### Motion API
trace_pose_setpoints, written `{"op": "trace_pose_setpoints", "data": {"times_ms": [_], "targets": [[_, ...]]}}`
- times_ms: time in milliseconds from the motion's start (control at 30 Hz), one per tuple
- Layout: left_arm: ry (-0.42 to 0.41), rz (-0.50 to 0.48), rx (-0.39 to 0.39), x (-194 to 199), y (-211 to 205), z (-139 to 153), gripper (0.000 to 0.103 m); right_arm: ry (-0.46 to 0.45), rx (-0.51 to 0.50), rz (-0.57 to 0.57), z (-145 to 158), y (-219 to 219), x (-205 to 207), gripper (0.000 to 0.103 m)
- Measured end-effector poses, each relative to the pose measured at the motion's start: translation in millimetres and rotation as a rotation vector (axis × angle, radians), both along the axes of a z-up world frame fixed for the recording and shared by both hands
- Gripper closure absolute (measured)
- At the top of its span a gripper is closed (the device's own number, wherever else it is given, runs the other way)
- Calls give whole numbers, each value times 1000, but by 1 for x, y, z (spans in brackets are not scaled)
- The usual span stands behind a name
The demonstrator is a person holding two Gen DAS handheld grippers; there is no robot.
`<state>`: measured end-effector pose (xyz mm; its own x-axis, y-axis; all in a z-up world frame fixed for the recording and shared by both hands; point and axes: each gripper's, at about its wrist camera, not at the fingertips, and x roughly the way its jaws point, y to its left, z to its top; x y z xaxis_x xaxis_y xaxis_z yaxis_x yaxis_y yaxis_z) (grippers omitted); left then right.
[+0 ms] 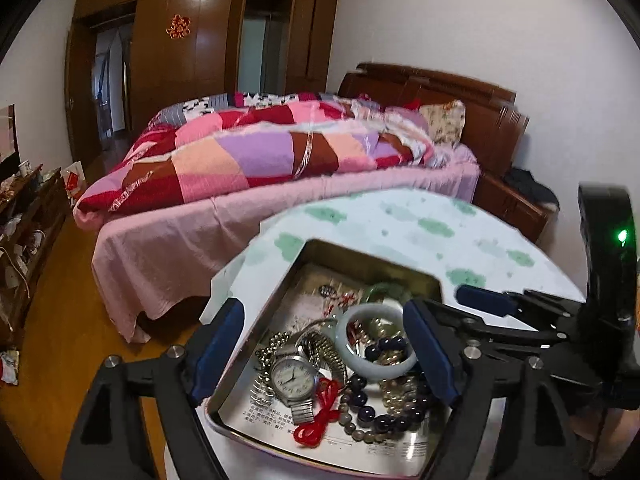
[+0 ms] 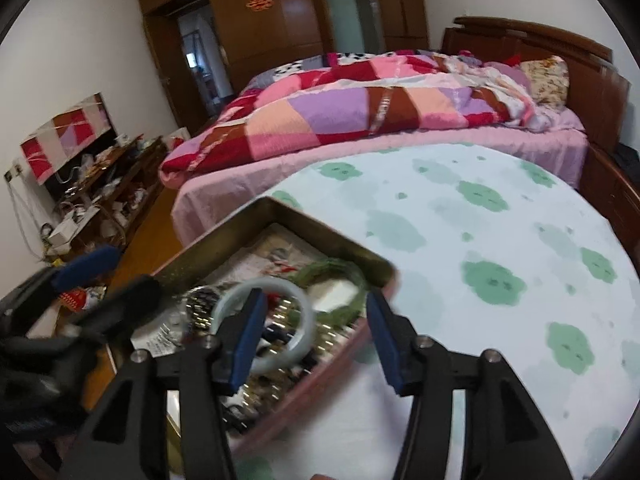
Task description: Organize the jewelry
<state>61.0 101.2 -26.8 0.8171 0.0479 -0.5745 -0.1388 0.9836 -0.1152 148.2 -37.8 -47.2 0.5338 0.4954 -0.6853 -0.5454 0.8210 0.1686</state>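
A metal tin [image 1: 362, 258] is sitting on the counter [image 1: 460, 224], whose cover is pale with green cloud shapes. A printed sheet with small, unreadable writing is lining the tin's floor [image 1: 276, 420]. Inside are lying a silver watch [image 1: 290, 378] with a white dial, a pale jade bangle [image 1: 374, 338], a green bangle [image 1: 380, 290], dark bead bracelets [image 1: 374, 414] and a red knotted cord [image 1: 318, 420]. The left tool [image 1: 324, 352] is hovering with its jaws standing wide across the tin, gripping nothing. The right tool [image 2: 316, 340] is hanging over the tin's near edge, jaws apart, one finger [image 2: 248, 340] crossing in front of the pale bangle. A red paper character [image 1: 178, 26] is hanging on the wardrobe beyond the bed [image 1: 240, 160].
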Motion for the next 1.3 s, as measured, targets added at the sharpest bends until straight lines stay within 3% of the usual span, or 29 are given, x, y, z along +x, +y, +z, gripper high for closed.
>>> {"op": "trace_pose_setpoints", "data": {"times_ms": [233, 500, 1300], "targets": [[-22, 50, 11, -16, 7, 13, 21, -30, 22, -109, 21, -39, -13, 44], [-49, 61, 24, -24, 7, 24, 21, -60, 67, -124, 41, -52, -28, 39], [-50, 71, 34, -26, 2, 30, 21, -67, 68, -114, 36, -54, -35, 37]]}}
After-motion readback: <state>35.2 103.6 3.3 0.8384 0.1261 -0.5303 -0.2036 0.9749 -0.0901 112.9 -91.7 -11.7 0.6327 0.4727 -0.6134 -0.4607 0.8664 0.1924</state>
